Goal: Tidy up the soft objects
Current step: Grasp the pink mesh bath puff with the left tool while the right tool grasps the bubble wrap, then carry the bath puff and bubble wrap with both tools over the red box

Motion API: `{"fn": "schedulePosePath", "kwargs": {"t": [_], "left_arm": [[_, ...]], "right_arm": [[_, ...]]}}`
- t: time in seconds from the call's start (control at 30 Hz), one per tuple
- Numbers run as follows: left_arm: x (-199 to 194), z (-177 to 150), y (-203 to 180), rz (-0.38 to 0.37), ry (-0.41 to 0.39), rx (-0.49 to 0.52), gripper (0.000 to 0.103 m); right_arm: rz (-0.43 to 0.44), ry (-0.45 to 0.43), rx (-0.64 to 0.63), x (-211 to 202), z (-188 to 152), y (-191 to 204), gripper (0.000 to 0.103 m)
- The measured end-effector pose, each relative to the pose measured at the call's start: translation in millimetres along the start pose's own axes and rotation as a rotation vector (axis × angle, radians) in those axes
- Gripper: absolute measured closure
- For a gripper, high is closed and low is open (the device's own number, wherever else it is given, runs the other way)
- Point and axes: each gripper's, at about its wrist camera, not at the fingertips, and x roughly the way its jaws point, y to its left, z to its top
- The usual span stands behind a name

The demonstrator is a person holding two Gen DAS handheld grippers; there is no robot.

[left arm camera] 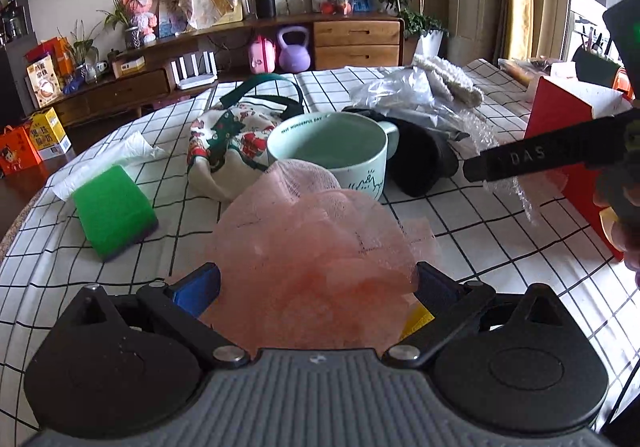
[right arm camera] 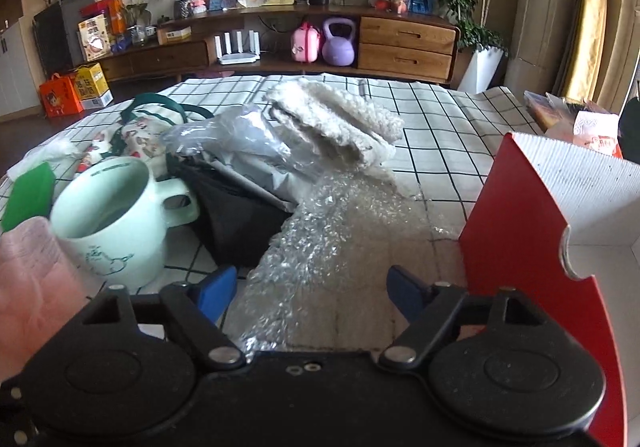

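- The pink mesh bath puff (left arm camera: pixel 316 247) sits between the fingers of the left gripper (left arm camera: pixel 318 283), bulging up and forward past the blue pads (left arm camera: pixel 198 289); the jaws are fairly wide apart, yet each pad presses against the puff's sides, so the gripper has hold of it.
- From the right wrist view the same puff shows at the far left edge (right arm camera: pixel 32 279), just beside the mint-green mug (right arm camera: pixel 116 219).
- The mug stands upright on the checked tablecloth (left arm camera: pixel 460 259), directly behind the puff, its handle pointing toward a black fabric item (left arm camera: pixel 424 163).
- A green sponge (left arm camera: pixel 114 211) lies flat to the left of the puff, with a white tissue (left arm camera: pixel 116 159) just behind it.
- A printed cloth pouch with green straps (left arm camera: pixel 232 143) rests against the mug's left side.
- The right gripper (right arm camera: pixel 312 287) has its jaws wide apart; a sheet of bubble wrap (right arm camera: pixel 328 231) lies between and under the fingers, but whether the pads touch it I cannot tell.
- Behind the bubble wrap lie a crumpled grey plastic bag (right arm camera: pixel 244 143) and a fluffy white folded cloth (right arm camera: pixel 340 123).
- A red cardboard box (right arm camera: pixel 520 215) stands open at the right.
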Motion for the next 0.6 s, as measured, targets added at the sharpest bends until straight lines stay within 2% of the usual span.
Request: {"fn": "schedulePosePath", "kwargs": {"t": [0.07,0.17,0.27,0.33,0.43,0.5,0.6], "left_arm": [[2.5,-2.3,0.6,-0.003,0.008,-0.003,0.001],[3.6,-4.2,1.4,0.0,-0.002,-0.001,0.007],[4.8,-4.4,2.0,-0.01,-0.005,-0.005,0.016],[5.8,-3.2,1.3,-0.013,-0.004,-0.009,0.028],[4.5,-3.3,2.3,-0.013,-0.006,-0.015,0.038],[2.8,-2.9,3.5,-0.017,-0.009,-0.025,0.041],[-0.2,-2.0,4.6,-0.024,-0.017,-0.034,0.05]], "right_arm": [[-0.007,0.013,0.006,6.7,1.1,-1.0,0.028],[-0.016,0.022,0.014,13.0,1.7,-1.3,0.038],[-0.007,0.029,0.034,15.0,1.2,-3.7,0.05],[-0.001,0.027,0.048,12.7,0.0,-5.6,0.057],[0.008,0.014,0.063,6.2,-0.8,-7.8,0.068],[0.02,0.004,0.073,0.9,0.8,-9.7,0.075],[0.037,-0.015,0.089,-10.2,0.8,-13.2,0.085]]}}
